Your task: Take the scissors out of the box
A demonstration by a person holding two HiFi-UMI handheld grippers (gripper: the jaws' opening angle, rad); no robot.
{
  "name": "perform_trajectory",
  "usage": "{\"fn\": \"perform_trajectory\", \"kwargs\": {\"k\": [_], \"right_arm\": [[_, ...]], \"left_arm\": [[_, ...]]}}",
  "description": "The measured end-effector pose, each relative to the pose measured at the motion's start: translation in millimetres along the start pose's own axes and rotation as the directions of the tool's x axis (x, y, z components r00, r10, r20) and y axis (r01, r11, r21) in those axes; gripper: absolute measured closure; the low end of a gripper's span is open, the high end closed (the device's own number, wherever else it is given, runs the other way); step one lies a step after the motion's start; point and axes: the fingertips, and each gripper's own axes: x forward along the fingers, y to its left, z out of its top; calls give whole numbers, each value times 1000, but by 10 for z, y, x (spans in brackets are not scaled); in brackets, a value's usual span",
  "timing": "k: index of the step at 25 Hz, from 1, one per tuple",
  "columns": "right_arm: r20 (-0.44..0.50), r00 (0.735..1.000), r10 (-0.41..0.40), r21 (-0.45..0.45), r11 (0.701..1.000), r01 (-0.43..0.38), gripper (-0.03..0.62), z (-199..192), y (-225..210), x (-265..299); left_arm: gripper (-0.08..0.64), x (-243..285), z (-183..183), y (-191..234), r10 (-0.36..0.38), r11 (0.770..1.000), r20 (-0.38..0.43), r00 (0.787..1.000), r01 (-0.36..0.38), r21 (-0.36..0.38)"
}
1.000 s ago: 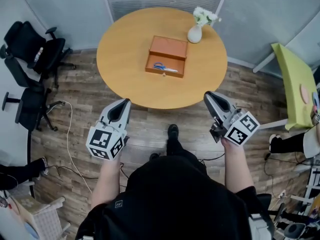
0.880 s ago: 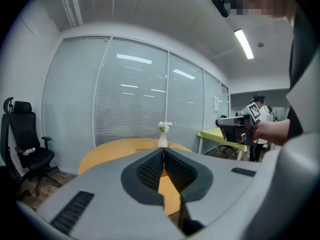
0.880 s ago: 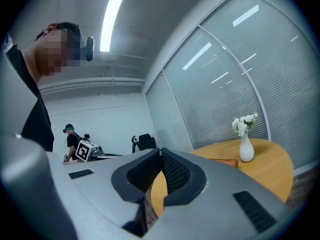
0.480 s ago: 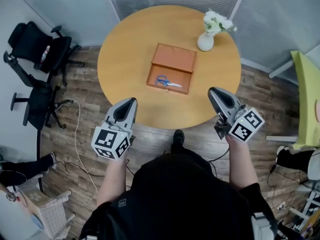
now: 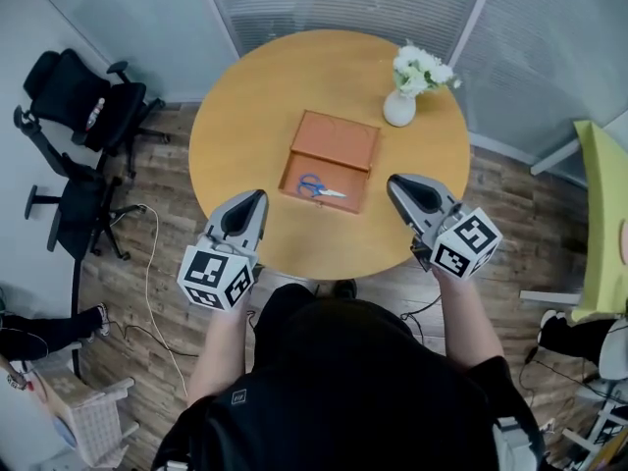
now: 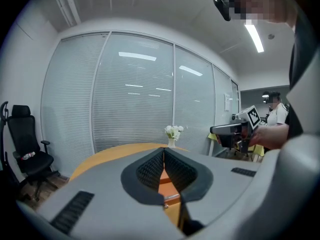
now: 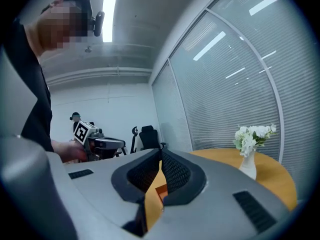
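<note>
An open brown wooden box (image 5: 339,140) lies in the middle of the round wooden table (image 5: 235,116). Scissors (image 5: 316,187) with blue handles lie flat in its near tray. My left gripper (image 5: 260,194) hovers over the table's near edge, left of the box, with its jaws together and nothing in them. My right gripper (image 5: 392,180) hovers at the same edge, right of the box, also shut and empty. In the left gripper view the jaws of the left gripper (image 6: 163,149) point across the table. The right gripper (image 7: 161,150) in its own view points level over the tabletop.
A white vase with white flowers (image 5: 399,106) stands at the table's far right, behind the box. Two black office chairs (image 5: 83,96) stand on the left. A cable (image 5: 152,292) runs over the wood floor. A yellow-green piece of furniture (image 5: 599,224) is at the right. Blinds cover the glass walls.
Both grippers have moved forward from over the floor to the table's near edge, on either side of the box. The person has stepped up to the table. The jaws stayed shut.
</note>
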Motion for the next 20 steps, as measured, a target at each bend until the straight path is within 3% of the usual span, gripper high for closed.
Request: {"fn": "perform_trajectory", "kwargs": {"k": [12, 17, 20], "right_arm": [[-204, 978, 51, -57, 996, -63, 552, -466, 106, 877], [-312, 948, 63, -67, 994, -88, 552, -720, 72, 1391], [-399, 915, 58, -101, 989, -107, 551, -936, 26, 1672]], "left_arm": [[546, 327, -88, 389, -44, 999, -10, 999, 44, -23], [546, 478, -91, 705, -77, 997, -8, 997, 76, -20], [546, 538, -151, 915, -80, 996, -10, 997, 80, -37]]}}
